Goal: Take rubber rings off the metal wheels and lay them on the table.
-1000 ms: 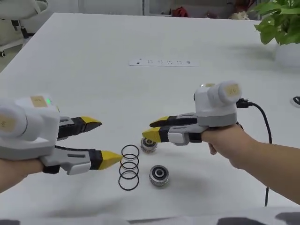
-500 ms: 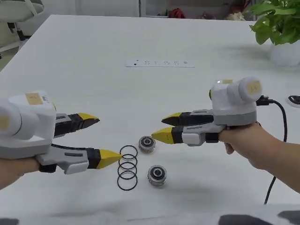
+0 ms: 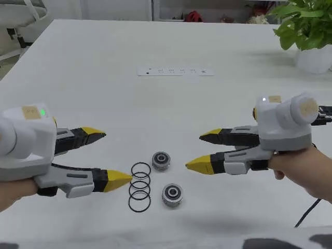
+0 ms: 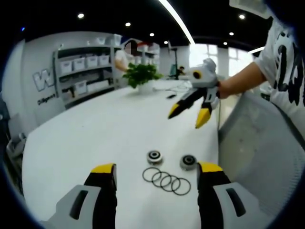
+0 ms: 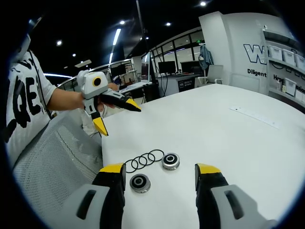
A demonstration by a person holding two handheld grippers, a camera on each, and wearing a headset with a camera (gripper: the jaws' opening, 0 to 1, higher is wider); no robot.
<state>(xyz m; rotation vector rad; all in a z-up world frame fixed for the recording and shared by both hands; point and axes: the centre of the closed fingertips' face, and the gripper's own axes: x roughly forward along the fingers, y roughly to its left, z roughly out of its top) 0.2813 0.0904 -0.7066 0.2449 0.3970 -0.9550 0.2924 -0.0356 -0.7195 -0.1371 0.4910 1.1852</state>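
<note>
Both grippers are hovering above the white table, facing each other from either side of the work. The left gripper is being held with its yellow-tipped jaws spread wide and nothing between them. The right gripper is also gaping wide and gripping nothing, with its tips pointing across toward the left one.

Four black rubber rings are lying flat on the table in a short overlapping chain, just beyond the left gripper's lower tip. Two metal wheels are resting beside them. The farther wheel is sitting just beside the top end of the chain, and the nearer wheel is sitting just beside its lower end. The two wheels are apart from each other. Whether either wheel is carrying a ring in its groove is too small to tell.

The rings and wheels are lying on the stretch of table between the two grippers, below both pairs of jaws — neither gripper is touching them.

Farther back a white power strip is lying flat on the table, well apart from the work. A leafy plant in a white pot is standing at the far right corner. A black cable is trailing down below the right hand. In the left gripper view, shelves of white bins are lining the wall, and a grey mesh chair back is standing by the table's edge.
</note>
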